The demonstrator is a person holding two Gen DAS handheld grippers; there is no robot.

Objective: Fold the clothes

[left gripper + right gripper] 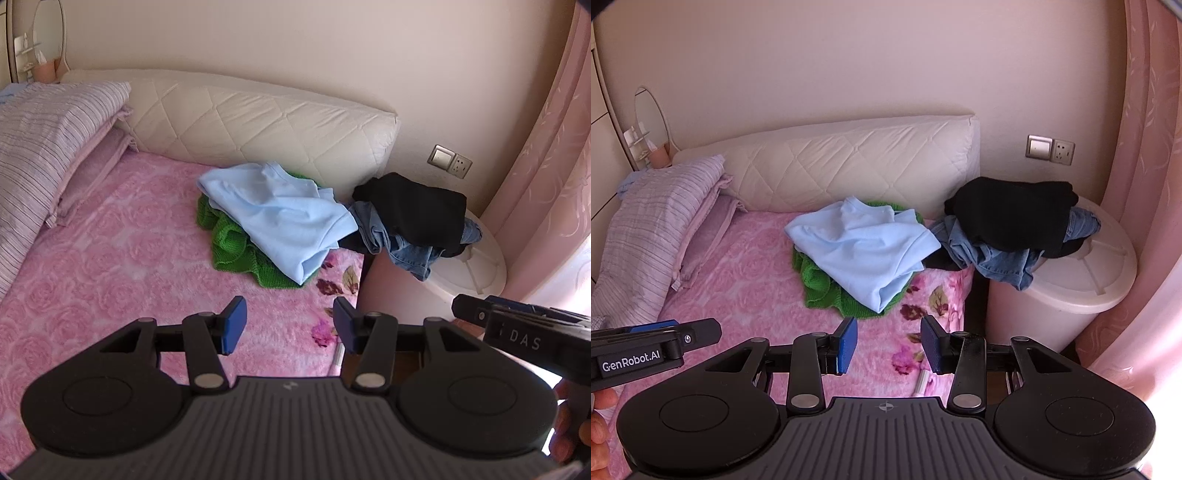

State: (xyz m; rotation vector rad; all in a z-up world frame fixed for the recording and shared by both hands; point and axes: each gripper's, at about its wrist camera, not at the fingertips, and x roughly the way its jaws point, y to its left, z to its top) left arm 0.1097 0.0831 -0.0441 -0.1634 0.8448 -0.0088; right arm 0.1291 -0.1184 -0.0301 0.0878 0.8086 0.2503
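Both claws spread, nothing between pads – left gripper, right gripper. Black top w/ jeans piled on white bin lid at 2 o'clock.

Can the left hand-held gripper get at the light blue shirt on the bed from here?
Probably yes. The left hand-held gripper is open and empty, and only bare pink bedspread lies between it and the light blue shirt, which sits on top of the green knit.

Home bedroom, bed, pillows, curtain
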